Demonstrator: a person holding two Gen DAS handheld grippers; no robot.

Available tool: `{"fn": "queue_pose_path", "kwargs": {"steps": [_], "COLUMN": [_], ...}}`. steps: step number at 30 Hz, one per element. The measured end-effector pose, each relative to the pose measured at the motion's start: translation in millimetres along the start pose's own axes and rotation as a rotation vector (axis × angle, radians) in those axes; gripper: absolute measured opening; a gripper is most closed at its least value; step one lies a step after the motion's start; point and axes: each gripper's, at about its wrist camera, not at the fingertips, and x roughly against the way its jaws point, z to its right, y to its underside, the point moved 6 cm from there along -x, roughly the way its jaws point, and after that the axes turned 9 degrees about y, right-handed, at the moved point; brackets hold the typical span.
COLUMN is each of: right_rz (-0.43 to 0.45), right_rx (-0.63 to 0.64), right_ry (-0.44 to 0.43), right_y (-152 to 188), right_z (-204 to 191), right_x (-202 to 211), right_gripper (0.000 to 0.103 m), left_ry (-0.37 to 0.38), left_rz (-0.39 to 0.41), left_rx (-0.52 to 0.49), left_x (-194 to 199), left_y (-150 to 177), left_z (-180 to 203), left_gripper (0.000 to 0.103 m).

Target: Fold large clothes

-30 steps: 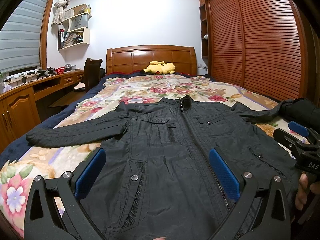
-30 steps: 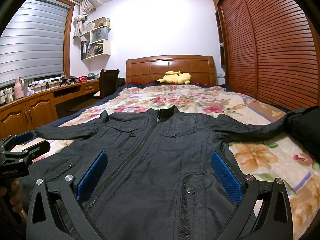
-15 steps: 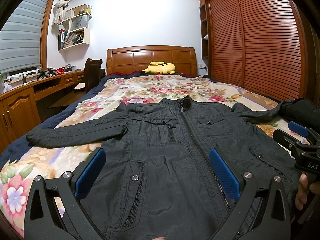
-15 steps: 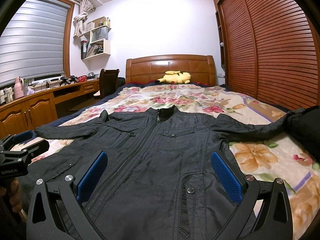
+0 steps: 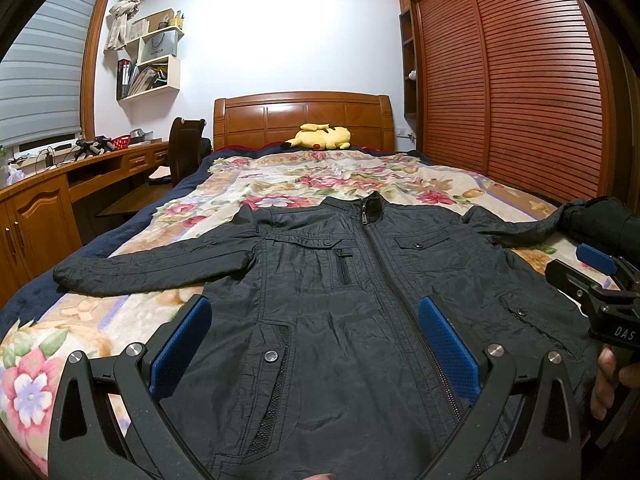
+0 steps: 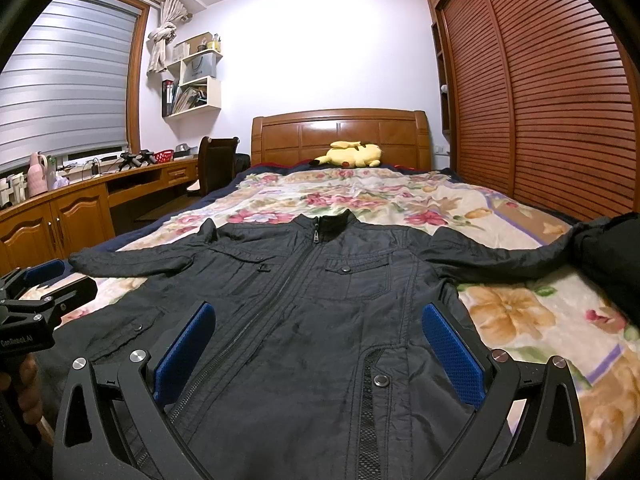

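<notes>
2 grippers (image 5: 316, 344) hover, jaws apart.

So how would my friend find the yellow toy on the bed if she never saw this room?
Start at the big bed with the flowery blanket and look to its far end, at the wooden headboard. Lying right in front of it is the yellow plush toy, the only bright yellow thing there, well beyond the black jacket.

Bright even ceiling light, soft shadows, sharp focus, strong fisheye bending, black vignetted corners

Left claw (image 5: 316, 344) spread wide above flat black jacket (image 5: 360, 280).
</notes>
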Motion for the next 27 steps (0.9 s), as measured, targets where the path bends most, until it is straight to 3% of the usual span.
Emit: {"fn": "queue_pose_path", "kwargs": {"steps": [27], "right_rz": [-0.004], "right_rx": [0.008], "right_ry": [-0.013], "right_y": [-1.7], "right_z": [-1.7], "right_x": [-2.0], "right_gripper": [0.103], "left_ry": [-0.014], "left_rz": [-0.002], "left_rx": [-0.007], "left_x": [3.3], "left_y": [-2.3], "left_z": [-1.8], "left_gripper": [0.103]}}
